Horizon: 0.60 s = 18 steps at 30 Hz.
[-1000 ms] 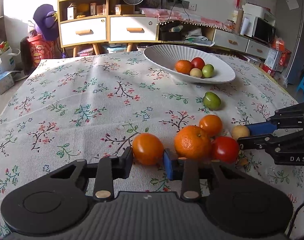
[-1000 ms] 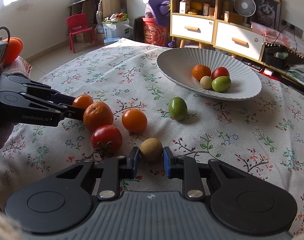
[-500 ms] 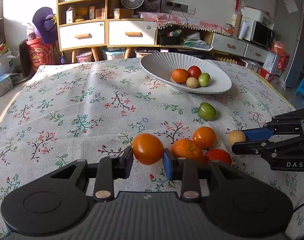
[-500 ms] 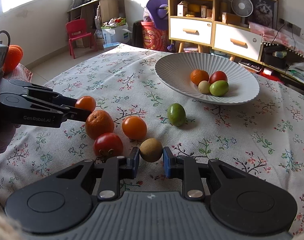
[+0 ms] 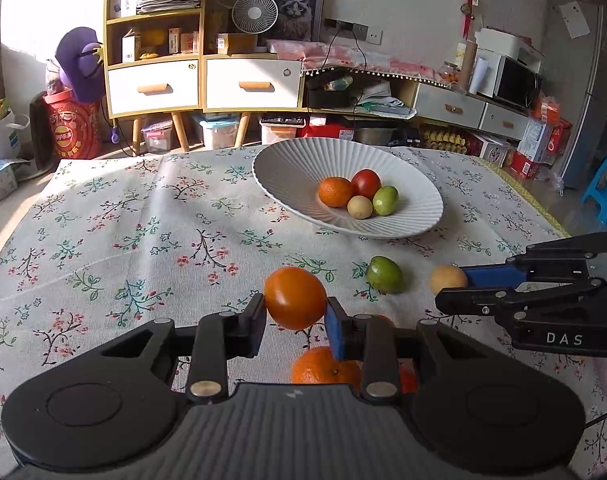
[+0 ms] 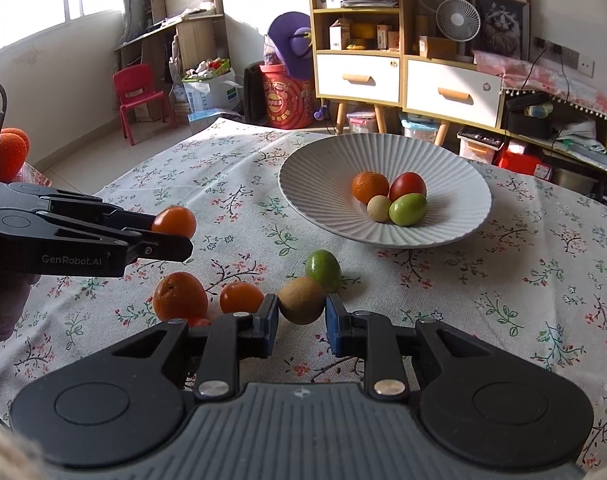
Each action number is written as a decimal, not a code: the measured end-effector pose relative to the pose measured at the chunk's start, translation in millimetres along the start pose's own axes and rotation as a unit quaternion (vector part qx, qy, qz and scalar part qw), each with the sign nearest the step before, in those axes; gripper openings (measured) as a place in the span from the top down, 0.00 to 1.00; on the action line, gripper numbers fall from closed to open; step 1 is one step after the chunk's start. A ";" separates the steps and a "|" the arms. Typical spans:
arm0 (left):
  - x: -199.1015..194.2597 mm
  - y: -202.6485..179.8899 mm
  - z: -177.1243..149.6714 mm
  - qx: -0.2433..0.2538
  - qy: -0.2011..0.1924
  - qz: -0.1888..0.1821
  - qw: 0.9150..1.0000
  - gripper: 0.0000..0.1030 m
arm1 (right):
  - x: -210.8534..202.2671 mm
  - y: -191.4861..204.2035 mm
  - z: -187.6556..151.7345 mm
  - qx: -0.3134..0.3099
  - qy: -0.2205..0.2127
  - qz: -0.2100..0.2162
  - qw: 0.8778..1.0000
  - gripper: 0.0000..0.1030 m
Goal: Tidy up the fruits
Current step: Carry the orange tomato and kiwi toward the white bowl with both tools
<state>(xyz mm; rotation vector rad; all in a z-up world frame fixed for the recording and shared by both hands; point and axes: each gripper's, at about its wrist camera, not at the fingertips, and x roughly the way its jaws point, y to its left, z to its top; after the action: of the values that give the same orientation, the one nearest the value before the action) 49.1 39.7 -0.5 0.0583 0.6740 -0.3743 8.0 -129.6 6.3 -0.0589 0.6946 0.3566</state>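
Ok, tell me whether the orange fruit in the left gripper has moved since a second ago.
Yes. The orange fruit in the left gripper has gone up off the tablecloth: it sat beside the mandarin, which now lies below it.

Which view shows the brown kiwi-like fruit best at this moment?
The right wrist view: the brown fruit sits large and central, clamped in the right gripper. The left wrist view shows it small, off to the side, partly hidden by the gripper's finger.
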 end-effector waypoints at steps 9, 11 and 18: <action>14.2 -13.4 22.2 -0.012 -0.006 -0.005 1.000 0.77 | 8.3 -22.2 19.0 0.017 -0.014 -0.025 0.999 0.78; 18.0 -15.5 30.2 -0.016 -0.010 -0.007 1.000 0.77 | 12.0 -28.1 24.4 0.019 -0.015 -0.032 0.999 0.78; 39.0 -24.1 53.9 -0.012 -0.004 -0.015 1.000 0.77 | 25.4 -53.3 38.7 0.029 -0.019 -0.050 0.998 0.78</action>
<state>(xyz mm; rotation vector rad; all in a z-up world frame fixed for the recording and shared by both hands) 100.7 -4.5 19.2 0.0231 0.6712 -0.3957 68.1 -165.2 16.5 -0.0325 0.6613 0.2413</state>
